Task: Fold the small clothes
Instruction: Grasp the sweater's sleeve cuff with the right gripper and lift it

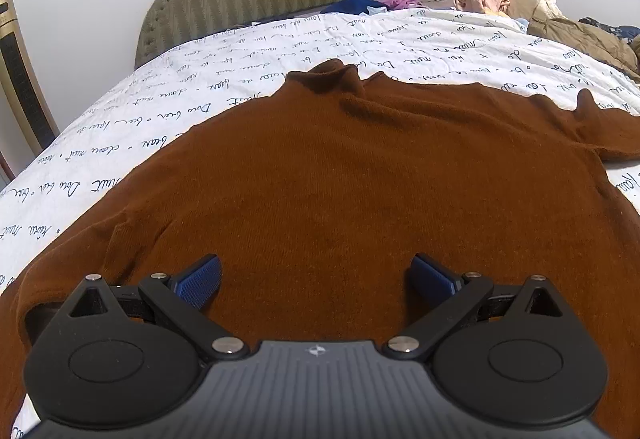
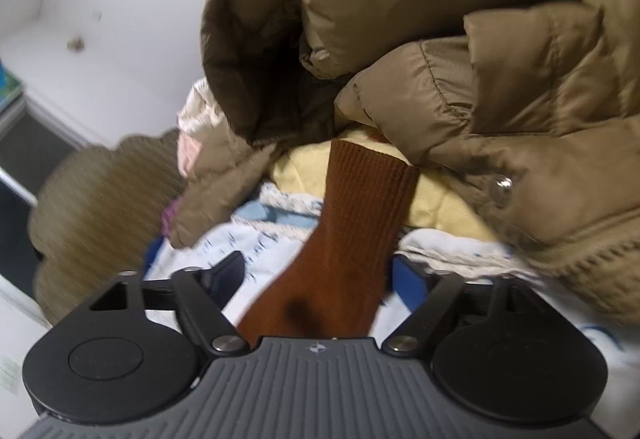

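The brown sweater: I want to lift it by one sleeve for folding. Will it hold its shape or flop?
Likely floppy: the brown sweater is soft knit, lying flat and wrinkled on the bedsheet. Its ribbed sleeve cuff probably stretches. It probably won't slip; the knit looks fuzzy.

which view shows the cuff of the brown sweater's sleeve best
The right wrist view. The ribbed sleeve cuff runs up the middle of the frame, lying against the tan puffer jacket. The left wrist view shows the brown sweater spread on the bed, but that sleeve runs out of frame at the right edge, cuff unseen.
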`<action>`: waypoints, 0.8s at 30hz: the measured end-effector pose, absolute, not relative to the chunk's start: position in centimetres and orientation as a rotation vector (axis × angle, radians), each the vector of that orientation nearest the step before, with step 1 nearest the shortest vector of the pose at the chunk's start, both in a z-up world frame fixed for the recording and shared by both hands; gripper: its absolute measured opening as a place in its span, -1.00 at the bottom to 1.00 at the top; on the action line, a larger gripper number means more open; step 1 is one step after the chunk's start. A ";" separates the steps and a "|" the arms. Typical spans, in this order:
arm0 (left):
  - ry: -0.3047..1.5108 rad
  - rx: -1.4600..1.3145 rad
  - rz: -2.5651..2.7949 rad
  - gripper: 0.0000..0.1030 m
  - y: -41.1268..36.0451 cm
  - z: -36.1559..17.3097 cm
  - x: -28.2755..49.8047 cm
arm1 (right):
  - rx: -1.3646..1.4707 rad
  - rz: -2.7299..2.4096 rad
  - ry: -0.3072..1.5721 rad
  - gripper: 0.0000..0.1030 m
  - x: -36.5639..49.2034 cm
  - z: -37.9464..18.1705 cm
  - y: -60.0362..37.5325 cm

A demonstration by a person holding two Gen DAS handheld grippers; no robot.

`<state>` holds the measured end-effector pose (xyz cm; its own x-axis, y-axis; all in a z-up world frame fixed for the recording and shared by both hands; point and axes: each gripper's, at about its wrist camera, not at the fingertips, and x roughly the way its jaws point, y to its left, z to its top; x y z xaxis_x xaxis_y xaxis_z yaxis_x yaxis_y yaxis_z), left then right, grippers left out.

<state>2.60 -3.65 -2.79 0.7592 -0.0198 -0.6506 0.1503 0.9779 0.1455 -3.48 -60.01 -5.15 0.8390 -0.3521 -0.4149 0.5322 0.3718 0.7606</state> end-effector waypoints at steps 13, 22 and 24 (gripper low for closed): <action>0.705 0.133 -0.082 0.98 -1.7 -2.1 2.4 | 0.723 -0.805 0.148 -0.74 -4.4 0.7 -57.1; 0.698 0.100 -0.060 0.98 -0.3 -1.8 2.8 | 0.252 -0.551 0.213 -0.74 -0.4 4.1 -43.8; 0.697 0.094 -0.054 0.98 0.0 -1.8 2.9 | 0.203 -0.484 0.257 -0.74 1.0 3.6 -41.0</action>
